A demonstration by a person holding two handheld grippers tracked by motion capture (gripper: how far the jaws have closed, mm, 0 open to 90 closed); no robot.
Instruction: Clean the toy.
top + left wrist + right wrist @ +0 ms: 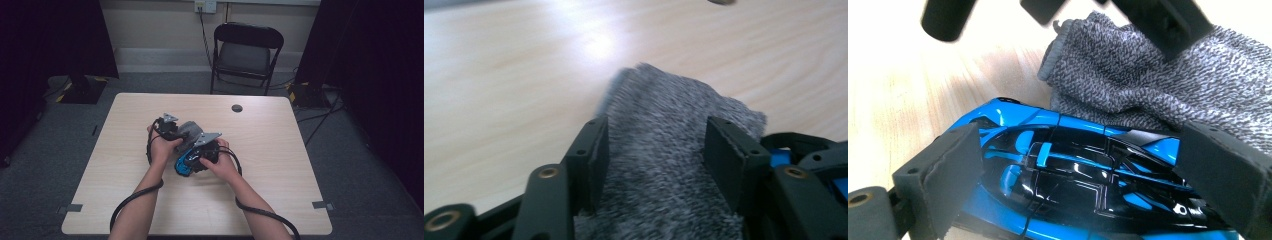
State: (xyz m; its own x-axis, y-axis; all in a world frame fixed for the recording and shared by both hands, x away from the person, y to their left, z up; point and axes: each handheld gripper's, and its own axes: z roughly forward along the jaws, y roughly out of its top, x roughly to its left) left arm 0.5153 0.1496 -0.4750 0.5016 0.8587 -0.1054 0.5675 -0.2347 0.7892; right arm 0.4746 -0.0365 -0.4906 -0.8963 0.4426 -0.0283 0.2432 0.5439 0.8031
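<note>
A grey knitted cloth [189, 130] lies mid-table, and a blue and black toy car [183, 165] sits against its near edge. My left gripper [178, 134] reaches onto the cloth from the left. Its jaws stand apart with the cloth [664, 115] lying between them, and the pads of the left gripper [656, 150] do not pinch it. My right gripper [1088, 170] has a pad against each end of the car [1073, 160] and is shut on it. Behind the car I see the cloth [1158, 85], with the left gripper's fingers [1163, 22] over it.
The wooden table [280, 200] has a round cable hole [237, 108] near its far edge. A black folding chair [247, 50] stands beyond the table. Dark curtains hang at both sides. Black cables trail from both grippers toward the near edge.
</note>
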